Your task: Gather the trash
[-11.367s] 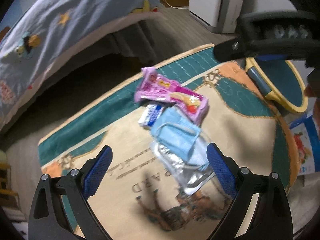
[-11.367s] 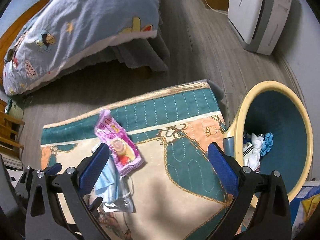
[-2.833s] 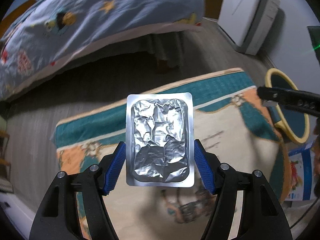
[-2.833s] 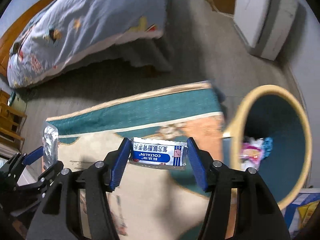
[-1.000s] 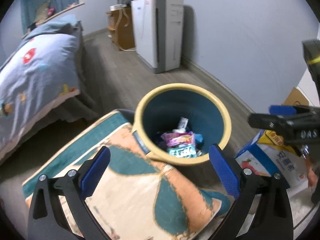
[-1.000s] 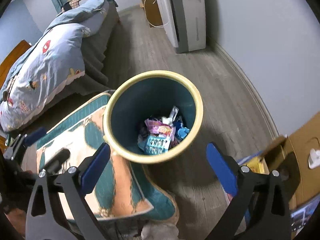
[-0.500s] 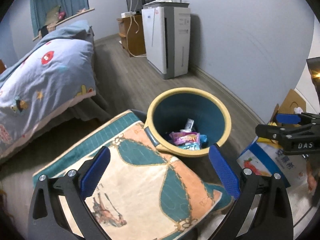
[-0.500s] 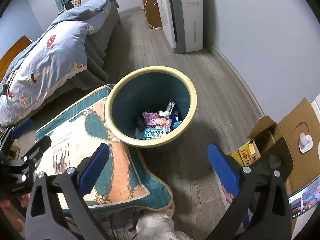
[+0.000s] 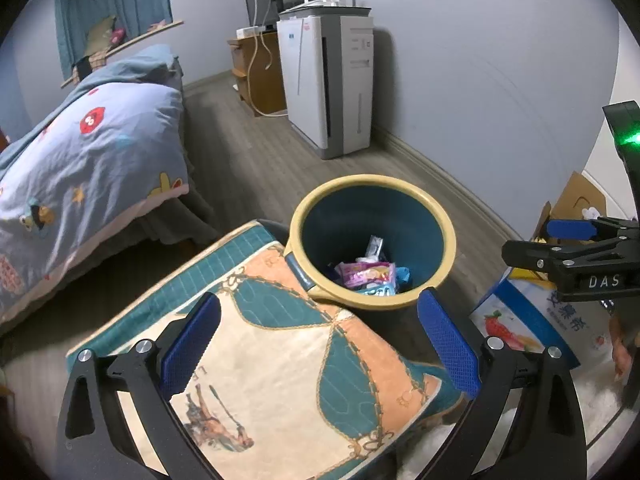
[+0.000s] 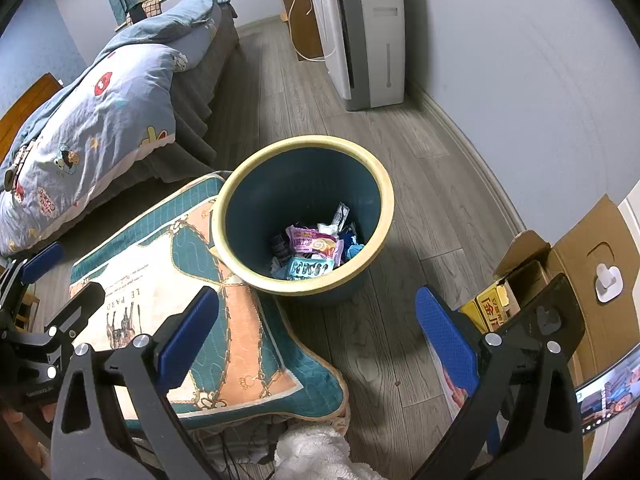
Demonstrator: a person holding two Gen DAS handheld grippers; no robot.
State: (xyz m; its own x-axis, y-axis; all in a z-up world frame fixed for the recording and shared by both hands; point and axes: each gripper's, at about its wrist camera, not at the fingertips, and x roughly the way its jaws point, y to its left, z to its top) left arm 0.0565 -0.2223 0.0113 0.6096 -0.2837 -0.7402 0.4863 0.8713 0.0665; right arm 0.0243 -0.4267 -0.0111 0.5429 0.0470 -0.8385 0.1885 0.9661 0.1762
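- Now, nearest the cameras, the left gripper (image 9: pixel 318 338) and right gripper (image 10: pixel 316 332) both stand spread and empty; the foil blister pack and small sachet pinched moments ago are gone from them.
- Beneath, the patterned teal-and-orange cushion (image 10: pixel 160 280) carries no litter.
- Beyond, touching its edge, the yellow-rimmed teal plastic bin (image 10: pixel 380 184) holds the pink wrapper (image 10: pixel 314 245) and other trash; collection appears finished.
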